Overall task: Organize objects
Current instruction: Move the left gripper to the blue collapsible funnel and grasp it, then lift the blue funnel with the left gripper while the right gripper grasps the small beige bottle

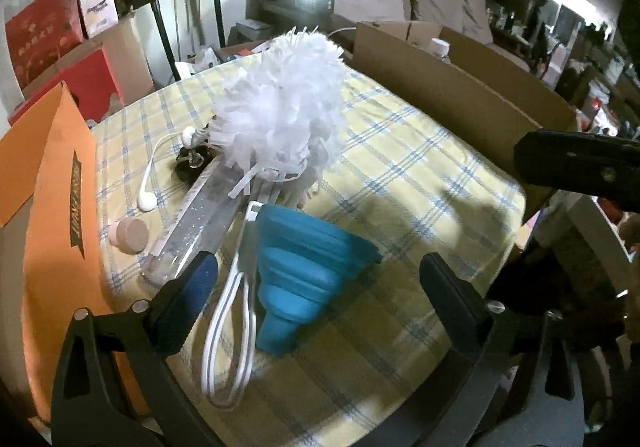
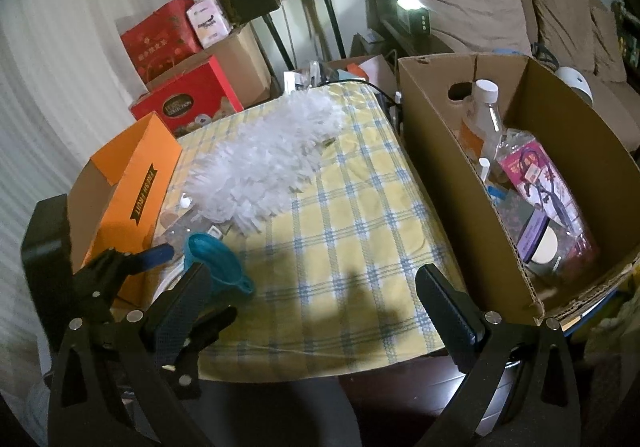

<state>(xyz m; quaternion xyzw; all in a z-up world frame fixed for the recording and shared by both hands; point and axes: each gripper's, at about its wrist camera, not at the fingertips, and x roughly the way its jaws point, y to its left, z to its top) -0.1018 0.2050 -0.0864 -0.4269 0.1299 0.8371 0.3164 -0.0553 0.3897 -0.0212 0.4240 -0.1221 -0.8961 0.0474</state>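
1. Checked yellow tablecloth [image 1: 400, 183] is covering the table; a sofa, two black speakers on stands and stacked red boxes are sitting behind it.
2. Left gripper [image 1: 320, 279] is hanging over the near left part of the table, jaws standing wide apart, nothing clamped.
3. Blue funnel [image 1: 296, 271] is lying on its side between the left jaws, nearer the left one, spout pointing toward the camera. Cannot tell whether either pad is touching it.
4. White cable [image 1: 230, 331] is looping beside the funnel, just inside the left jaw.
5. White duster [image 1: 280, 119] is lying beyond the funnel, head toward the far edge, handle end coming back near the funnel's rim.
6. Clear plastic pack [image 1: 200, 219], white earphones [image 1: 152, 175] and a small pink jar [image 1: 130, 235] are sitting left of the duster, next to the orange box [image 1: 52, 183].
7. Right gripper [image 2: 316, 287] is hovering over bare cloth at the near edge, jaws wide apart and empty.
8. In the right wrist view the funnel [image 2: 216, 259] is lying just beyond the right gripper's left jaw.
9. Cardboard box [image 2: 560, 119] is standing at the right edge of the table, holding a bottle [image 2: 482, 115] and packets.
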